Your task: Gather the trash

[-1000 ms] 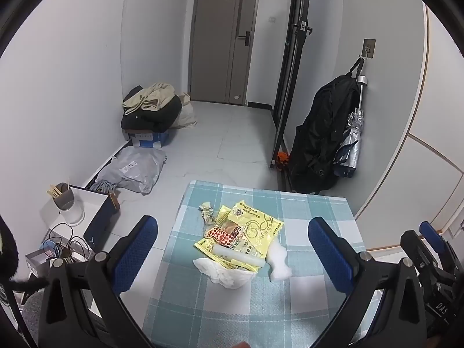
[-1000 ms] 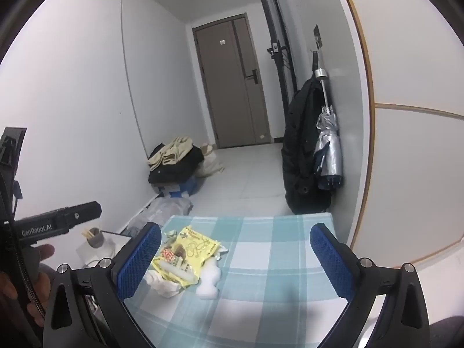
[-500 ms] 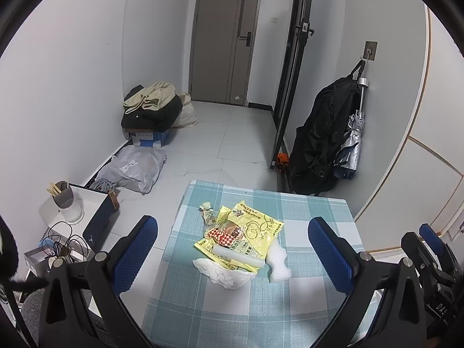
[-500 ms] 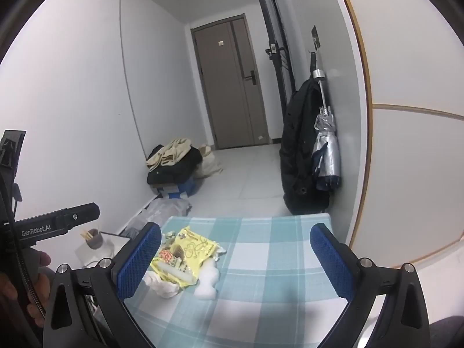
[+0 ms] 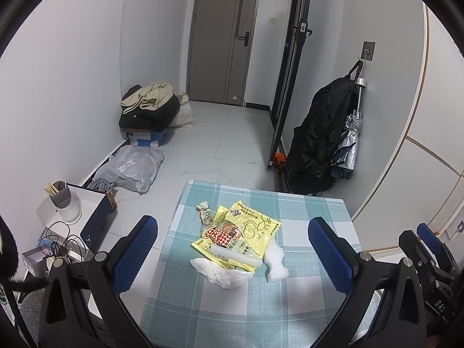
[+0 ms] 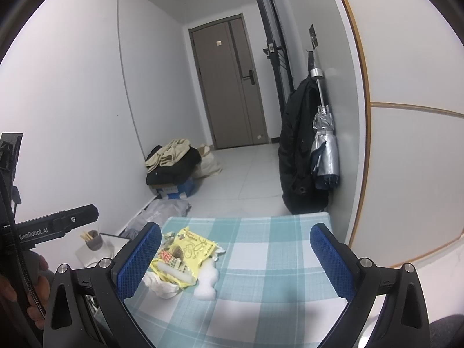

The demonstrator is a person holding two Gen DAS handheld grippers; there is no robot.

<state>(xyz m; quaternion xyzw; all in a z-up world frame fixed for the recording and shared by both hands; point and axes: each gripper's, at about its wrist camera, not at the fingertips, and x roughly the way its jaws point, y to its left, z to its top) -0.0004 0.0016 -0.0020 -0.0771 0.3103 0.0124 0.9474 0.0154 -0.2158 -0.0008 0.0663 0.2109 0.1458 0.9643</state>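
Observation:
A heap of trash lies on the checked blue tablecloth [image 5: 313, 211]: a yellow plastic bag [image 5: 246, 226] with a red-and-white wrapper [image 5: 221, 234] and a white tube [image 5: 232, 256] on it, a crumpled tissue [image 5: 220, 272], a white foam piece [image 5: 277, 264] and a small crumpled wrapper [image 5: 204, 211]. My left gripper [image 5: 232, 255] hangs open above the heap, holding nothing. In the right wrist view the yellow bag [image 6: 190, 249], tissue [image 6: 161, 285] and foam [image 6: 207, 279] sit left of centre. My right gripper [image 6: 235, 261] is open and empty over the cloth [image 6: 275, 243].
Left of the table stand a white box with a cup of sticks [image 5: 62, 200] and tangled cables [image 5: 58, 240]. On the floor lie a grey bag [image 5: 133, 168] and a pile of clothes on a box [image 5: 149, 110]. A black backpack [image 5: 319, 139] and umbrella [image 5: 348, 142] hang on the right wall.
Both grippers stay open and nearly still. The views shift only slightly; the trash heap has not moved.

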